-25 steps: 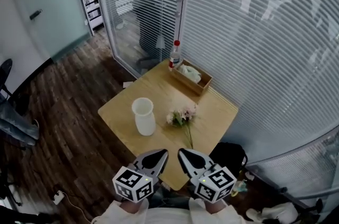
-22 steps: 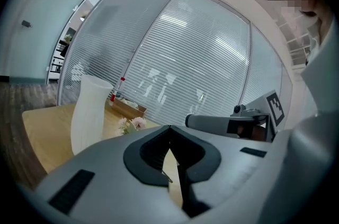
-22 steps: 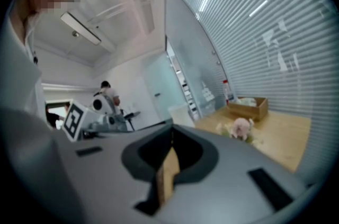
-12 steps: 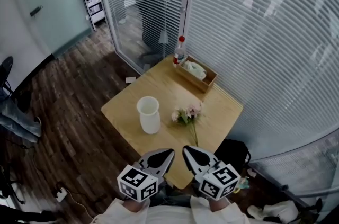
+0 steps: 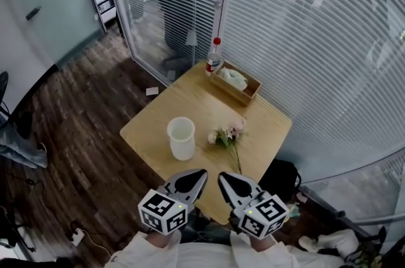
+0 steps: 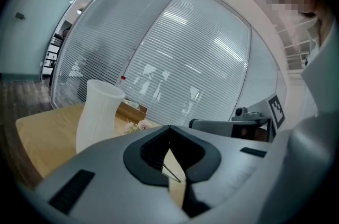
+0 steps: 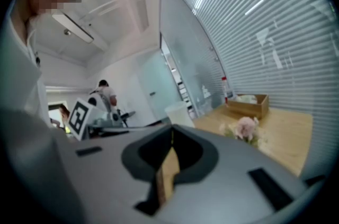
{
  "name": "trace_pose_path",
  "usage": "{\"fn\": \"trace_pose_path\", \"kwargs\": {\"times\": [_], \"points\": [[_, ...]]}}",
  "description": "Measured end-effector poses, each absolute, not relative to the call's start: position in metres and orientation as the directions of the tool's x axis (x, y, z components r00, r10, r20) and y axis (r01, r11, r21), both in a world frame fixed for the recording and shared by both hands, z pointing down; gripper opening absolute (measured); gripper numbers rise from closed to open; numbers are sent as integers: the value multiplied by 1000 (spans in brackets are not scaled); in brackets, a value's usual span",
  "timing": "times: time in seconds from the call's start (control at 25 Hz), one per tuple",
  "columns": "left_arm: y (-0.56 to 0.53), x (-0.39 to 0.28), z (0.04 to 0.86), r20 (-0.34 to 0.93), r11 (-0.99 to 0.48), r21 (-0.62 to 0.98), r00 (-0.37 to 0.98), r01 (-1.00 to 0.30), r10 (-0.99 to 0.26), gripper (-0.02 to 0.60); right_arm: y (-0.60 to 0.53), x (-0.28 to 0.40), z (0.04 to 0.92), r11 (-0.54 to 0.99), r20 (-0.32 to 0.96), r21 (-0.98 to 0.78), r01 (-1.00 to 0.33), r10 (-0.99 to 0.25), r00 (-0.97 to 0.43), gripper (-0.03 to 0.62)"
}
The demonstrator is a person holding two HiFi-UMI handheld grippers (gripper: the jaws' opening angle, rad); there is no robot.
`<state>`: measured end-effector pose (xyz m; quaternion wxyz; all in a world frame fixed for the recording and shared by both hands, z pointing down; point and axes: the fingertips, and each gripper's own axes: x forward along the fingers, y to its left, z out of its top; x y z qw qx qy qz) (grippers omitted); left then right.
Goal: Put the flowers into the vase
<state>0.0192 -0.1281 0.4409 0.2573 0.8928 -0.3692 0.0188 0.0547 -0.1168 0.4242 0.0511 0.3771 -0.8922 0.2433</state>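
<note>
A white vase (image 5: pixel 181 138) stands upright on the wooden table (image 5: pixel 158 118), and it also shows close by in the left gripper view (image 6: pixel 98 114). To its right lies a small bunch of pink flowers (image 5: pixel 226 135), with the stem pointing toward the near edge. My left gripper (image 5: pixel 202 173) and right gripper (image 5: pixel 222 177) hover side by side over the table's near corner, short of the vase and the flowers. Both have their jaws shut with nothing in them. From the right gripper view the flowers (image 7: pixel 244 127) lie ahead, to the right of its closed tips (image 7: pixel 172 130).
A wooden box (image 5: pixel 238 82) with white contents and a red-capped bottle (image 5: pixel 214 57) sit at the table's far corner against the blind-covered glass wall. A dark bag (image 5: pixel 281 175) lies on the floor right of the table. People stand in the background (image 7: pixel 103 93).
Both grippers have edged forward toward the table's near corner, still side by side and shut. The vase and the flowers have not moved.
</note>
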Motion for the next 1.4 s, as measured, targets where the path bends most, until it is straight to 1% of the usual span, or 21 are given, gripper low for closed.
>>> {"fn": "trace_pose_path", "kwargs": {"times": [0.36, 0.68, 0.96, 1.12, 1.4], "points": [[-143, 26, 449, 231, -639, 454, 774, -621, -589, 9, -132, 64, 427, 520, 290, -392, -759, -713, -638, 12], [-158, 27, 460, 253, -661, 451, 796, -600, -549, 9, -147, 81, 431, 452, 274, -400, -797, -771, -575, 12], [-159, 31, 474, 273, -669, 469, 815, -576, -511, 9, -145, 69, 445, 440, 298, -426, -790, -756, -583, 12], [-159, 33, 477, 264, -667, 492, 826, -559, -498, 9, -148, 80, 445, 433, 290, -446, -783, -759, -584, 12], [-163, 46, 483, 271, -666, 490, 824, -562, -497, 9, -161, 101, 450, 427, 326, -418, -802, -754, -571, 12]]}}
